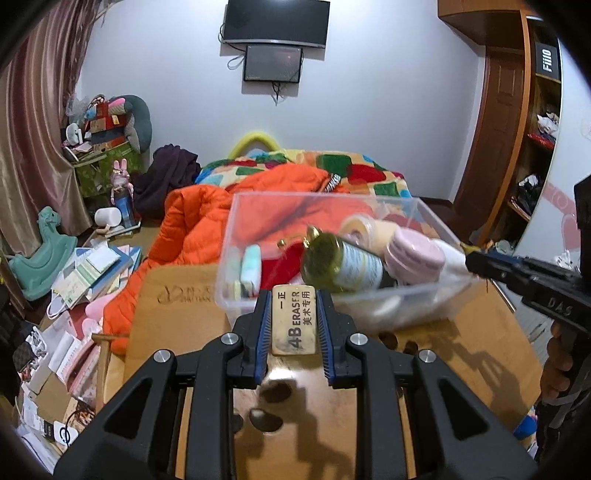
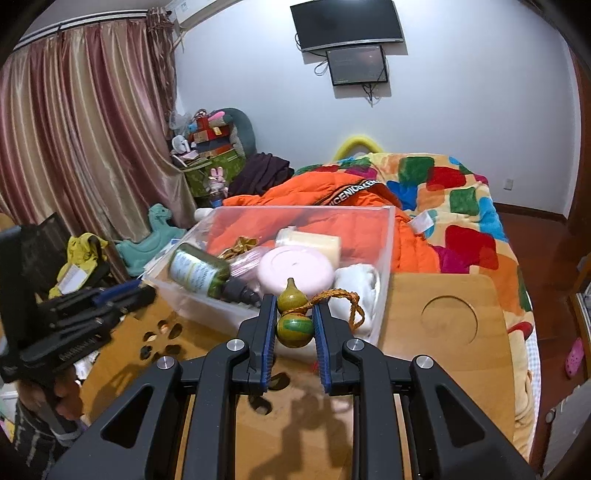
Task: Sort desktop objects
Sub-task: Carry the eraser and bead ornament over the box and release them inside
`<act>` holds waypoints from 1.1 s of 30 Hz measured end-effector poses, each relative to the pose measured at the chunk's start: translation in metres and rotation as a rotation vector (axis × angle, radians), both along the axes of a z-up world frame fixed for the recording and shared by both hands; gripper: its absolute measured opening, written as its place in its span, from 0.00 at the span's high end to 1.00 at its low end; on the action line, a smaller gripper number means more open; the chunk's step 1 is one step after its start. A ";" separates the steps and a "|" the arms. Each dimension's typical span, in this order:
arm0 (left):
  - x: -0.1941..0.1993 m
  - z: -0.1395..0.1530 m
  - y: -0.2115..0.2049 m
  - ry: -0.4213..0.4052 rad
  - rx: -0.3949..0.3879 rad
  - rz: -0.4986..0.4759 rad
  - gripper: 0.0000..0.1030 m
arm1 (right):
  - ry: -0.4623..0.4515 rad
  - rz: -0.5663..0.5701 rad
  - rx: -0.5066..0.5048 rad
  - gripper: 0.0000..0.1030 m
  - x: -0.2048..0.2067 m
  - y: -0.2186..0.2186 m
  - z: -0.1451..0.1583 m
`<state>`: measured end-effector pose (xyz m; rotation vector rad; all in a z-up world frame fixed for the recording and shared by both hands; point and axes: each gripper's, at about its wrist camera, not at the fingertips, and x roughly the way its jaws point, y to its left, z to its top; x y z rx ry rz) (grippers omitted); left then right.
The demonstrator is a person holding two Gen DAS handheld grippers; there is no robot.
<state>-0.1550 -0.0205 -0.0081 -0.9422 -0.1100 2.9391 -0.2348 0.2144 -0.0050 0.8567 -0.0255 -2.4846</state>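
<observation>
Meanwhile, left gripper (image 1: 293, 321) clamped on eraser (image 1: 294, 319), right gripper (image 2: 294, 325) on gourd (image 2: 293, 319), cord (image 2: 340, 301) half-hidden.

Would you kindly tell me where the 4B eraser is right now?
In the left wrist view, the 4B eraser is clamped in the left gripper, above the wooden table, just before the clear bin.

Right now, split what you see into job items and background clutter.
Job items: tan 4B eraser block in the left gripper; green wooden gourd charm in the right gripper; clear plastic bin.

Clutter: orange puffer jacket; patchwork blanket; teal rocking horse; wall monitors.
</observation>
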 end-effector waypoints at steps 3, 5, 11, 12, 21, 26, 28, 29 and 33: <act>-0.009 0.003 -0.006 0.007 -0.001 0.015 0.78 | 0.002 -0.012 0.021 0.83 -0.009 -0.001 -0.002; -0.015 0.004 -0.009 0.005 0.005 0.022 0.78 | 0.001 -0.019 0.030 0.83 -0.015 -0.003 -0.003; -0.034 -0.004 -0.016 -0.014 0.012 0.034 0.78 | 0.000 -0.047 0.054 0.83 -0.030 -0.007 -0.009; -0.036 -0.005 -0.016 -0.018 0.014 0.035 0.78 | 0.000 -0.050 0.056 0.83 -0.031 -0.008 -0.010; -0.054 -0.019 -0.018 -0.062 0.018 0.041 0.78 | 0.012 -0.077 0.109 0.83 -0.041 -0.017 -0.016; -0.051 -0.020 -0.017 -0.062 0.028 0.037 0.78 | 0.026 -0.038 0.143 0.83 -0.028 -0.024 -0.014; -0.048 -0.019 -0.016 -0.058 0.028 0.035 0.78 | 0.019 -0.036 0.147 0.81 -0.026 -0.024 -0.015; -0.047 -0.018 -0.016 -0.057 0.028 0.035 0.78 | 0.012 -0.037 0.143 0.78 -0.025 -0.024 -0.016; -0.043 -0.017 -0.016 -0.056 0.028 0.033 0.78 | -0.005 -0.042 0.129 0.74 -0.020 -0.021 -0.018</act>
